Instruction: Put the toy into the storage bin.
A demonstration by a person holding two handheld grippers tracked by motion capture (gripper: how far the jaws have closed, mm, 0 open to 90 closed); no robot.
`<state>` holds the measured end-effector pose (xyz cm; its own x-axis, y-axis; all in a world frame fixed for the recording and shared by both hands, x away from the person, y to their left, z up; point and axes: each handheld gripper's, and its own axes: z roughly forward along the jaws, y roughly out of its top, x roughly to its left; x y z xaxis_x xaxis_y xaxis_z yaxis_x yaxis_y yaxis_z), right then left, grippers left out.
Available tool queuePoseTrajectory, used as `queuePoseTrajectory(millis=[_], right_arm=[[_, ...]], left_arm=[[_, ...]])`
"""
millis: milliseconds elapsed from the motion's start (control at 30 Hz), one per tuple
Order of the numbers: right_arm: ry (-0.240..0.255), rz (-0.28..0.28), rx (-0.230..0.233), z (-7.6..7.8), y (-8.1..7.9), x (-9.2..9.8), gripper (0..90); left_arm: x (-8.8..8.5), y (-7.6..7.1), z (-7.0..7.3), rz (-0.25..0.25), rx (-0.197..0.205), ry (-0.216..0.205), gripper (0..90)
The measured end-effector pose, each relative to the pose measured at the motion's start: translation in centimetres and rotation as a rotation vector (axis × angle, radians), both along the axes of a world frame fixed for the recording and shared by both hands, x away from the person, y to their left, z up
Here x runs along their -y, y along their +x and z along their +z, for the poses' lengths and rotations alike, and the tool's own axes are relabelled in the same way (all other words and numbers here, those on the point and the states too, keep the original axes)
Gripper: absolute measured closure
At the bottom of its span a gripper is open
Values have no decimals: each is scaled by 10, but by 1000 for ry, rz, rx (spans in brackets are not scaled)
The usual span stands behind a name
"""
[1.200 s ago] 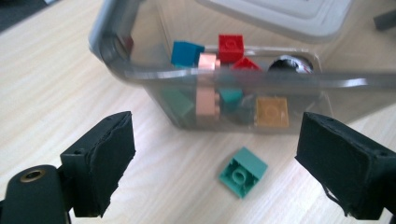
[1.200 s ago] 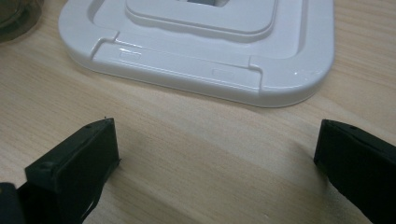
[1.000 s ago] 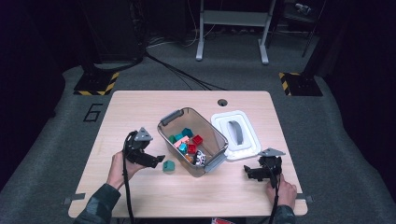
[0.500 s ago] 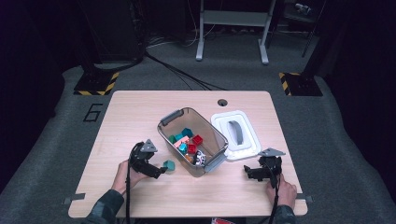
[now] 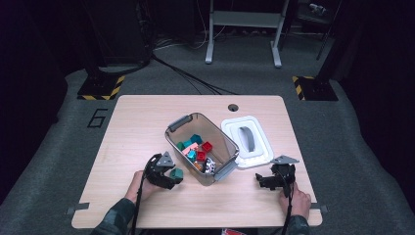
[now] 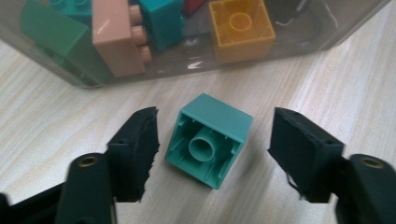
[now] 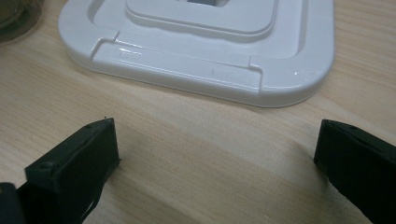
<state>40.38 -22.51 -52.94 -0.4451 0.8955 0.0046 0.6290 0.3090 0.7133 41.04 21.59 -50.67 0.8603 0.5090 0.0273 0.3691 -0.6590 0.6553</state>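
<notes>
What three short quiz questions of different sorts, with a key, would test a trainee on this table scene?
1. True or false: the left claw already presses on the teal block.
2. Which thing lies ahead of the right claw? A) white lid B) red cup C) grey tray
3. Fill in: the teal block lies on the table with its hollow side toward the ____ claw's camera.

Key:
1. False: the jaws have just been closing, with the block between them, but gaps remain on both sides.
2. A
3. left
</notes>
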Motion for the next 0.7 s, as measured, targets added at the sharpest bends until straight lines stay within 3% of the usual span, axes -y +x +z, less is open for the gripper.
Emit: queuePoseTrajectory(millis=[133, 267, 367, 700], right_arm=[[0, 0, 1, 0, 0, 0, 0], [0, 0, 1, 0, 0, 0, 0], [0, 0, 0, 0, 0, 0, 0], [0, 1, -2, 0, 0, 0, 0]], left_arm=[[0, -2, -3, -20, 15, 25, 451], [-1, -3, -1, -32, 16, 3, 516], [-1, -4, 0, -37, 19, 10, 563], [-11, -13, -1, -12, 28, -5, 587]])
